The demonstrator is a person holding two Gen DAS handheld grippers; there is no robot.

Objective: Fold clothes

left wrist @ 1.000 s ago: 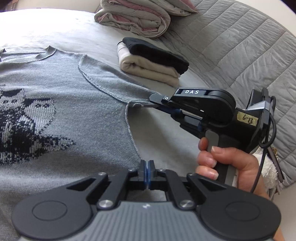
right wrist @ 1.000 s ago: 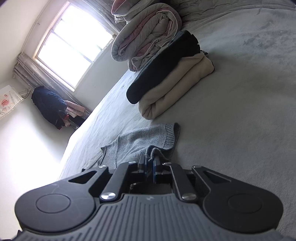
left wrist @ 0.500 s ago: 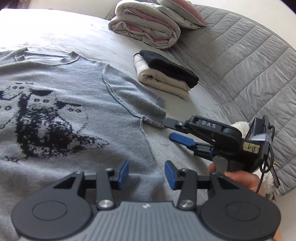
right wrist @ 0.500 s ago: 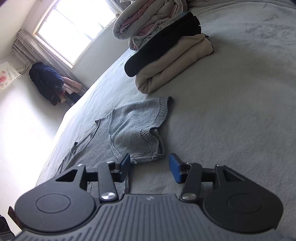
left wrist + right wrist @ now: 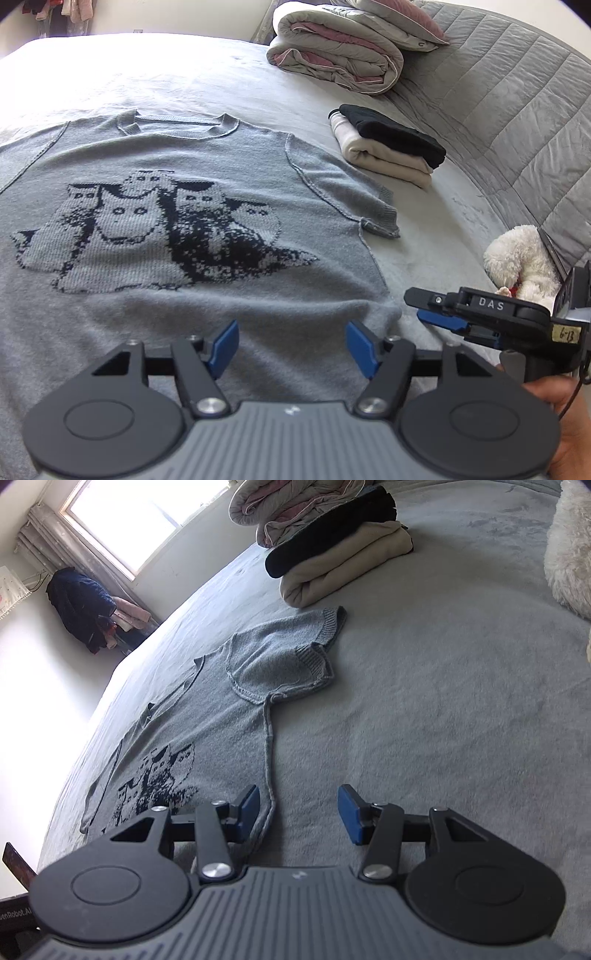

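While grey sweater (image 5: 207, 295) lies spread flat, front up, on bed (image 5: 443, 229), both claws hover above it, empty. Left claw (image 5: 291, 345): jaws opening, nothing between blue pads, lower sweater body beneath. Right claw (image 5: 299, 814): jaws parted, holding nothing, over sweater side seam (image 5: 269, 760). Short sleeve (image 5: 291, 657) lies released, cuff partly turned over. Folded beige-and-black stack (image 5: 388, 151) beyond sleeve, apart. White plush toy (image 5: 517, 258) near right claw.

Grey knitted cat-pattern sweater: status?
Left tongs opening, empty; right tongs open, empty. Grey knitted cat-pattern sweater flat on bed, unfolded. Nothing in the way.
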